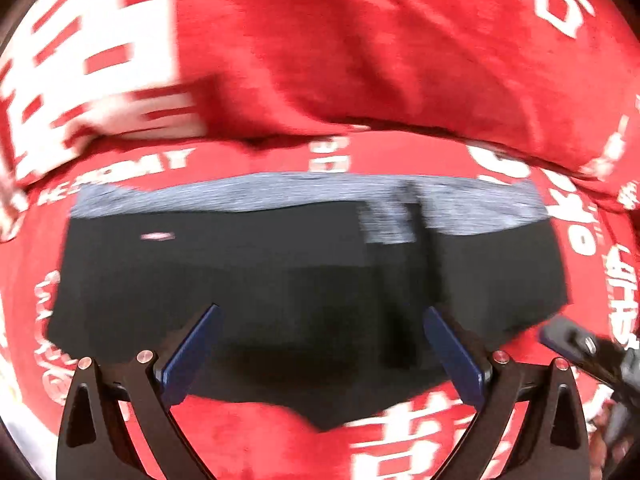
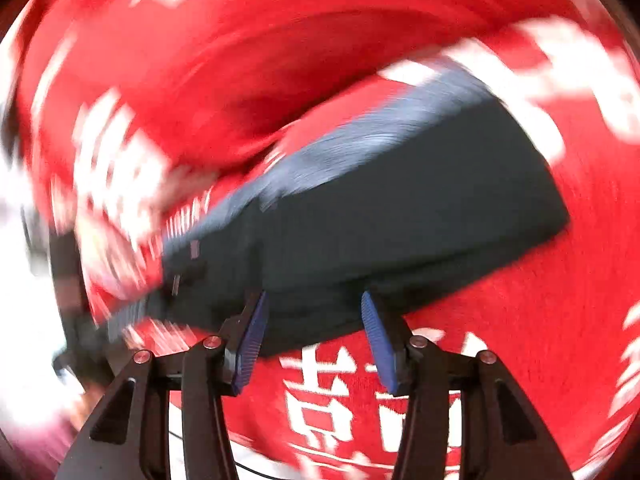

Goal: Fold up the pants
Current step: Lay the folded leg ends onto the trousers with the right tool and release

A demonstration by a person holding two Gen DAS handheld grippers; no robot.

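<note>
- Left wrist view, nearest: left gripper [image 1: 320,312] at 6 o'clock, blue pads [image 1: 192,356] spread wide, nothing pinched between them.
- Just past the pads: pants [image 1: 248,280], dark, folded into a flat wide block, filling the middle of the view; the near edge dips to a point at 6 o'clock.
- Grey waistband [image 1: 280,194] runs along the far edge of the pants, 9 to 3 o'clock; a small pale label sits on the dark cloth toward 10 o'clock.
- At 4 o'clock, the tip of the right gripper [image 1: 576,340] shows at the pants' right edge, blurred; contact not clear from here.
- Under and around it all: red blanket [image 1: 360,40] with white lettering, bunched into a thick fold across 12 o'clock.
- Right wrist view, nearest: right gripper [image 2: 314,300] at 6 o'clock, jaws partly apart, about half width; fingertips [image 2: 256,320] sit at the near edge of the pants [image 2: 400,220], pads not pressing cloth.
- Pants here lie tilted from 8 to 2 o'clock, grey band on the far side.
- Heavy motion blur; a pale patch at 9 o'clock is too smeared to identify.
- Red blanket [image 2: 520,340] surrounds the pants, white characters at 6 o'clock.
</note>
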